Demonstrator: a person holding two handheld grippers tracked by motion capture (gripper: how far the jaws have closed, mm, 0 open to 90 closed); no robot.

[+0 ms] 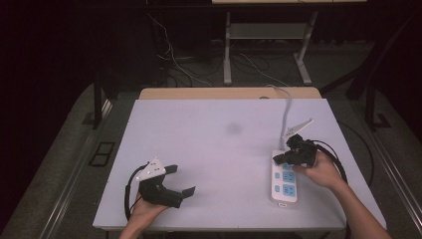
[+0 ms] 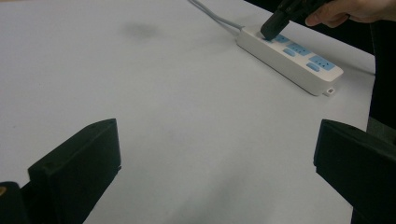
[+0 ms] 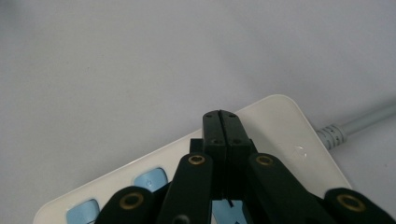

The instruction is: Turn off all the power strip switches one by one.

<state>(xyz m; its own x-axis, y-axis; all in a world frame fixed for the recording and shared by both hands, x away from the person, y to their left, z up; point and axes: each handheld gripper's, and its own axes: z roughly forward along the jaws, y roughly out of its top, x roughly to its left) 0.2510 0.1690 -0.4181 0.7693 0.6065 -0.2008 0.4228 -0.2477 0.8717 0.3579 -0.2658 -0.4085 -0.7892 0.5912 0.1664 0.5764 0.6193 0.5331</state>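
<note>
My right gripper point(image 1: 284, 158), clenched empty, presses the strip point(image 1: 284, 183) at lower right; off-centre force could skid it across the tabletop point(image 1: 209, 149). Left gripper point(image 1: 183, 180) is released, steadying nothing.

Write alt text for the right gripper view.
The right gripper, black jaws shut together, points its tips down at the cable end of a white plastic power strip with blue sockets, lying on a pale table.
</note>
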